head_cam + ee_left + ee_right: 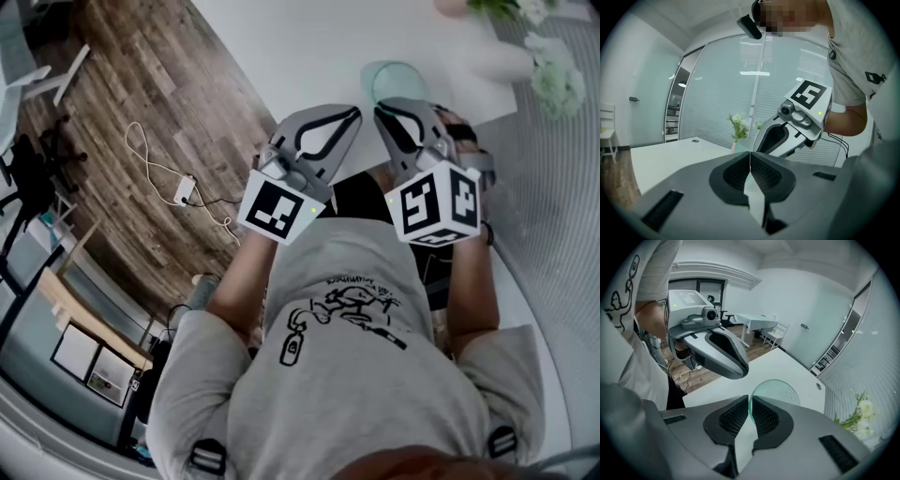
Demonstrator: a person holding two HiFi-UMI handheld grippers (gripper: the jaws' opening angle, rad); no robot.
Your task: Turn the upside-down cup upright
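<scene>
A pale green see-through cup (397,79) stands on the white table (300,47) just beyond both grippers. In the right gripper view the cup (777,391) shows a flat dotted round face turned up, partly hidden behind the jaws. My left gripper (351,113) and right gripper (387,109) hang side by side above the table's near edge, close to the person's chest. Seen from its own camera, the left gripper (750,158) is shut with nothing in it. So is the right gripper (750,402), its tips just short of the cup and apart from it.
White flowers (553,67) in a vase stand at the table's far right by a ribbed glass wall. Left of the table lies wooden floor with a white cable and adapter (185,191). A second white table and chairs (774,335) stand further back in the room.
</scene>
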